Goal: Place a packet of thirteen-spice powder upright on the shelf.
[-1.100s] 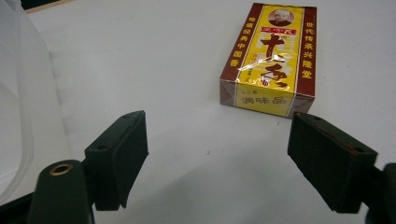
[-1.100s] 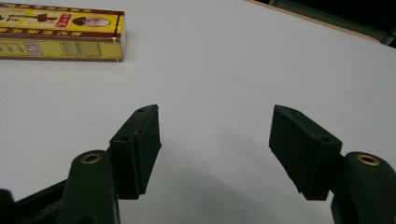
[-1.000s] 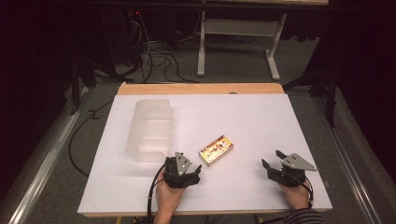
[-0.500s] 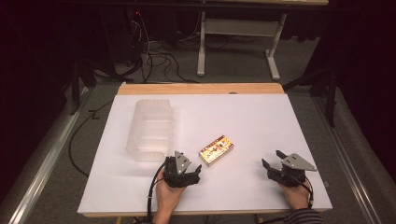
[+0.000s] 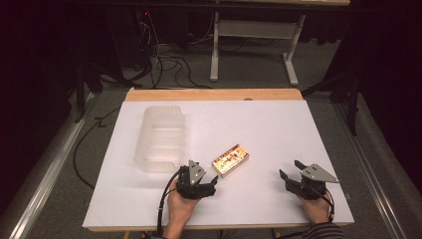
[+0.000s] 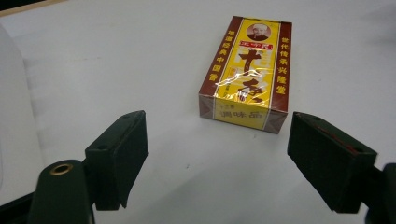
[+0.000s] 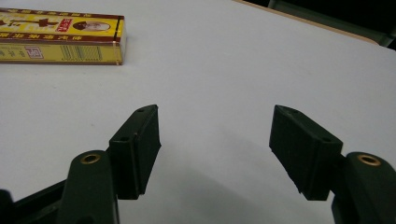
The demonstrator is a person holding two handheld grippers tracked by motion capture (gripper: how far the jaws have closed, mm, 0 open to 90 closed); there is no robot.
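A yellow and dark red box (image 5: 230, 159) with printed characters lies flat on the white table, near its front middle. My left gripper (image 5: 213, 185) rests just in front and left of it, open, jaws aimed at the box (image 6: 246, 74) with nothing between them. In the left gripper view (image 6: 217, 156) the box lies a short way beyond the jaw tips. My right gripper (image 5: 288, 175) sits near the front right, open and holding nothing. Its own view (image 7: 215, 144) has the box (image 7: 60, 35) far off at upper left.
A clear plastic container (image 5: 159, 137) stands left of centre on the table, close behind the left gripper. The white sheet (image 5: 259, 124) covers a wooden tabletop. Beyond the far edge are a desk frame (image 5: 254, 35) and cables on the floor.
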